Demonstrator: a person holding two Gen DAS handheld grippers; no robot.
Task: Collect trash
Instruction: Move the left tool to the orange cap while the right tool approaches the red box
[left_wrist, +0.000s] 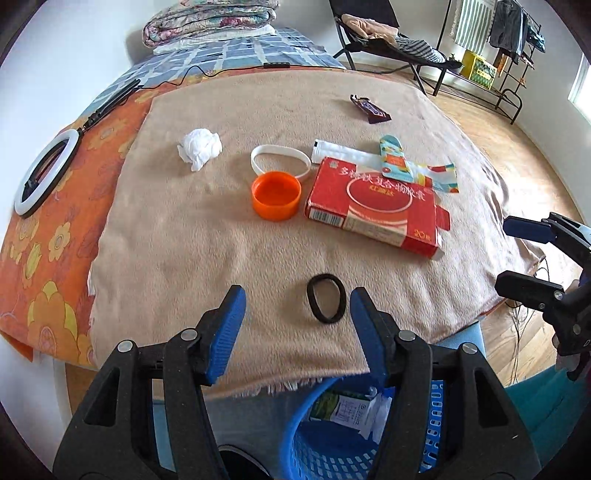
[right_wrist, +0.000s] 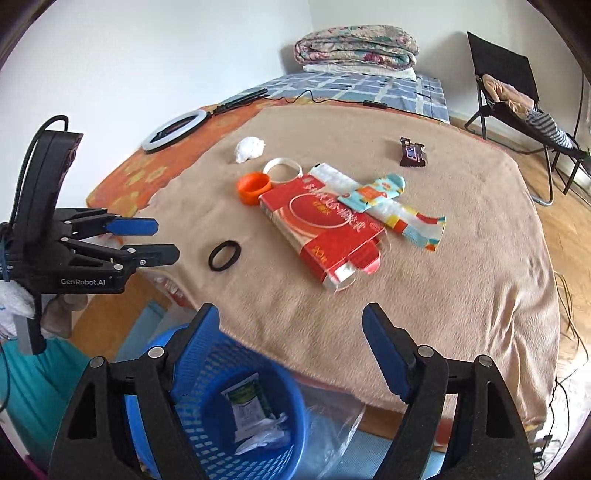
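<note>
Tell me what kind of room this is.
Most likely a bedroom in a home. The trash lies on a tan fleece blanket spread over a bed, folded floral quilts are stacked at its far end, and a black metal clothes rack hung with garments stands by the wall.

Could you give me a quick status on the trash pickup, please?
Both grippers open, empty: left, right. Black ring nearest left; red box uncollected. Blue basket below, nothing blocking.

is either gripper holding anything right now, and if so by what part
Nothing is held. The left gripper is open above the blanket near the black hair tie, not touching it. The right gripper is open and empty near the blue basket.
</note>
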